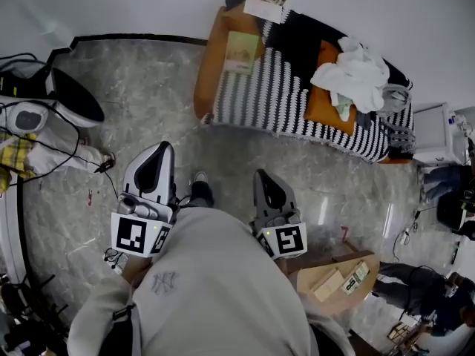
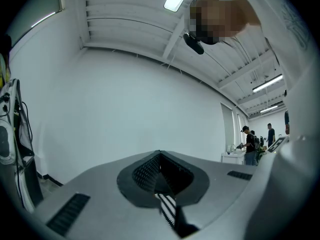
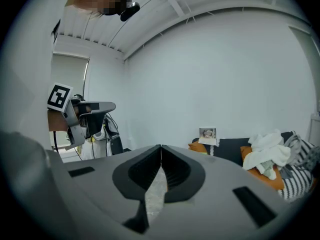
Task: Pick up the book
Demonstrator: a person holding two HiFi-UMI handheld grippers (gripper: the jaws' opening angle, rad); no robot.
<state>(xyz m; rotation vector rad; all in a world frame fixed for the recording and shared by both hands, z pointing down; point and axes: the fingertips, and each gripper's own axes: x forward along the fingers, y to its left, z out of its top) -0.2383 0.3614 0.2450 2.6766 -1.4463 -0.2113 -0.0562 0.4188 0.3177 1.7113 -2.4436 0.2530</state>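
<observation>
On the marble floor (image 1: 148,102), the head view shows a wide bare stretch between the person's shoe (image 1: 199,191) and the sofa (image 1: 211,73). A dark skirting line (image 1: 133,39) bounds it at the top left. Cables and white machines crowd the left edge, and a white unit (image 1: 434,132) stands just beside the sofa's right end. The book (image 1: 241,50) lies flat on the sofa's orange left end, beside a striped blanket (image 1: 282,87) and well apart from both grippers. A heap of white cloth (image 1: 352,73) sits further right on the blanket. The left gripper (image 1: 163,148) and right gripper (image 1: 261,175) are held close to the body, pointing toward the sofa. At lower right an open cardboard box (image 1: 349,256) holds a flat tan packet (image 1: 326,284) and a small labelled carton (image 1: 356,277). In the left gripper view the jaws meet at their tips with nothing between them, facing a bare white wall. People (image 2: 250,141) stand far off at the right. In the right gripper view the jaws are likewise pressed together and empty. The sofa lies ahead to the right, with a propped picture (image 3: 207,133) at its near end.
</observation>
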